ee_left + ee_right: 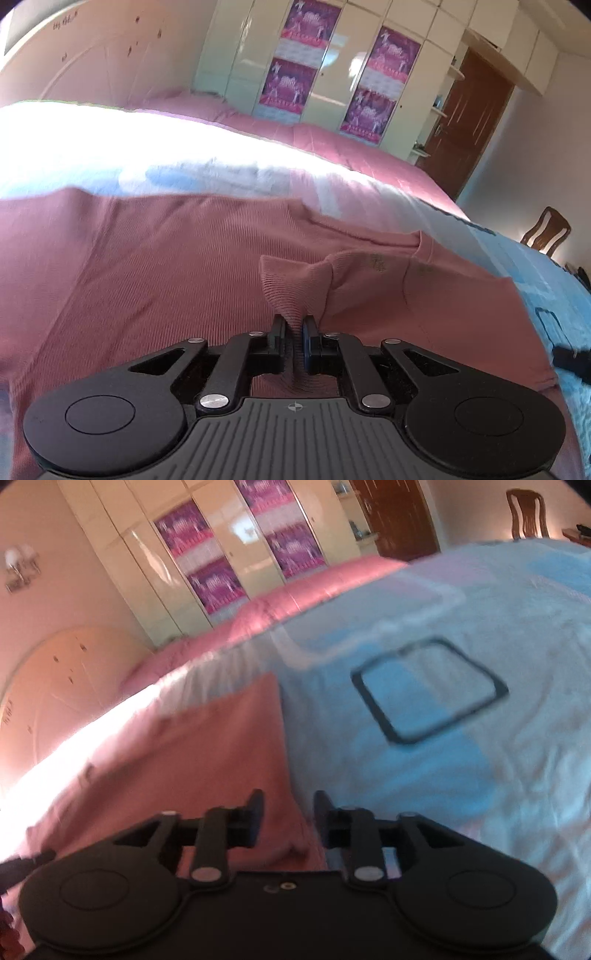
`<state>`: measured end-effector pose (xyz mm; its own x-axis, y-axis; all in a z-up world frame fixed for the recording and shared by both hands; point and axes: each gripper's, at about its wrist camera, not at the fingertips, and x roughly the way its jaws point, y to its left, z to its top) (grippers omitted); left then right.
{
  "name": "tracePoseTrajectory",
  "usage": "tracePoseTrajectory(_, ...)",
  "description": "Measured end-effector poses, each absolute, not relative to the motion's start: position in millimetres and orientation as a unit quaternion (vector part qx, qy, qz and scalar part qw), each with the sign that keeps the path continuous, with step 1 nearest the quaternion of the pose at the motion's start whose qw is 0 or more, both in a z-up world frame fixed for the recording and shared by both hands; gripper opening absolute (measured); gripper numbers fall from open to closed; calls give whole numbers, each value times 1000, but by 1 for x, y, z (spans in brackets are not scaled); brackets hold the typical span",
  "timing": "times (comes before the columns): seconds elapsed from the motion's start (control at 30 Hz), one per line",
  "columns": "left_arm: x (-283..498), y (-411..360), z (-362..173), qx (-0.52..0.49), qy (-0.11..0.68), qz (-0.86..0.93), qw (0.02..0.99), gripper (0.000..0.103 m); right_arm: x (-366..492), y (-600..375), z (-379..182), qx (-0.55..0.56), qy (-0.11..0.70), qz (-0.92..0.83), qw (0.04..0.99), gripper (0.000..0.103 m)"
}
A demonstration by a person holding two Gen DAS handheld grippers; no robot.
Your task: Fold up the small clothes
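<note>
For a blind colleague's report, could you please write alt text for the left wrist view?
The left gripper has its fingers shut on a raised fold of a pink ribbed garment, which lies spread on a light blue bedspread. Behind the bed stand a cream wardrobe with purple posters and a brown door.

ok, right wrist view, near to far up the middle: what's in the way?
Right tongs, open over the edge of the pink garment → blue bedspread → pink pillows → wardrobe.
</note>
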<state>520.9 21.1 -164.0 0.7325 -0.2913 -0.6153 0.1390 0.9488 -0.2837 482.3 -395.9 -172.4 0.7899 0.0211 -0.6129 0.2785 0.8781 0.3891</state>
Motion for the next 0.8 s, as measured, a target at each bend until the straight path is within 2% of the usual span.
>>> tracePoseTrajectory(0.07,527,24,-160,-112,337,-111,928,52,496,-406,-168,251,305,-60,917,35)
tracePoseTrajectory(0.2,554,25,-161,-118,340,-106,927,53,542,-425,-164,268,281,-50,920,34)
tracePoseTrajectory(0.27,571,21,-168,-120,366,-112,916,53,565,-431,-169,270,287,-48,918,34)
tracePoseTrajectory(0.3,577,18,-173,-113,377,-107,913,53,578,-434,-174,273,299,-45,913,34)
tracePoseTrajectory(0.33,577,14,-174,-108,374,-108,915,47,587,-436,-178,274,310,-44,909,34)
tracePoseTrajectory(0.37,576,11,-174,-101,369,-113,917,4,594,-436,-182,275,320,-38,906,27)
tracePoseTrajectory(0.43,567,13,-168,-120,338,-109,927,5,602,-431,-189,264,333,-15,905,7)
tracePoseTrajectory(0.57,551,20,-170,-113,309,-68,942,5,592,-413,-174,188,297,-23,936,5)
tracePoseTrajectory(0.67,557,19,-181,-108,331,-64,935,7,600,-412,-192,175,333,-36,926,6)
tracePoseTrajectory(0.7,558,17,-178,-97,333,-63,936,12,600,-414,-191,178,334,-37,925,9)
tracePoseTrajectory(0.73,558,16,-175,-92,335,-57,936,29,598,-415,-188,176,334,-42,925,26)
tracePoseTrajectory(0.77,555,18,-171,-88,332,-43,938,52,593,-414,-180,168,324,-57,929,31)
tracePoseTrajectory(0.8,551,20,-165,-84,320,-30,943,61,586,-413,-173,161,309,-63,935,31)
